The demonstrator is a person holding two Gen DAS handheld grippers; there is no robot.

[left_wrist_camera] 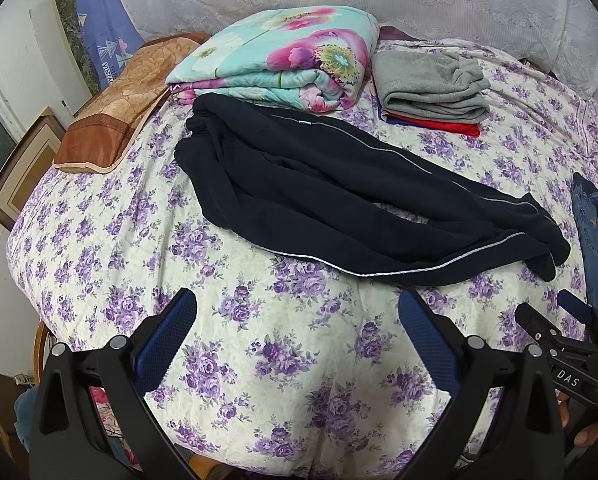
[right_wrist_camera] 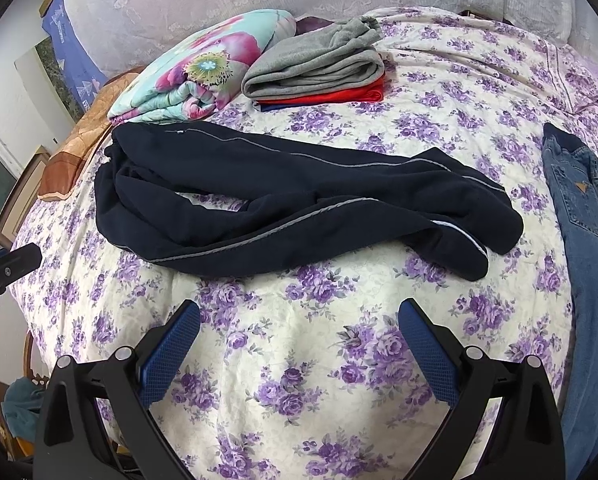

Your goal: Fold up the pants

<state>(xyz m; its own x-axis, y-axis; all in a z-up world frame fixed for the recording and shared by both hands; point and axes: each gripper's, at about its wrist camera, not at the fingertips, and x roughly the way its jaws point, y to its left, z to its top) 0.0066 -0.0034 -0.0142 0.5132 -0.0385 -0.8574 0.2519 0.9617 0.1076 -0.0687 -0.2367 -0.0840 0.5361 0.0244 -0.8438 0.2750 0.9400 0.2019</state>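
Two grippers hung wide open over the bedspread (left_wrist_camera: 283,380), both empty, and the pants (left_wrist_camera: 339,200) lay untouched ahead of them. Dark navy with a pale side stripe, they sprawled loosely across the middle of the bed, waist toward the left, cuffs toward the right, legs bunched over one another.

Left gripper (left_wrist_camera: 299,312) had its blue pads spread well apart above the floral cover, and its camera caught the right gripper (left_wrist_camera: 547,324) edging in at the lower right with "DAS" printed white on its black body (the only lettering that read cleanly). That view also showed the brown pillow (left_wrist_camera: 115,108) in full, and a blue cloth (left_wrist_camera: 99,20) at the back whose print looked like "VINTAGE", too small to be sure.

Right gripper (right_wrist_camera: 299,320) was just as open, and its view gave far more of the jeans (right_wrist_camera: 583,216) at the right edge, a small triangular patch on the pocket. Behind the pants sat the quilt (right_wrist_camera: 203,68), and just beside it the grey garment (right_wrist_camera: 315,64) stacked on red cloth (right_wrist_camera: 331,96).
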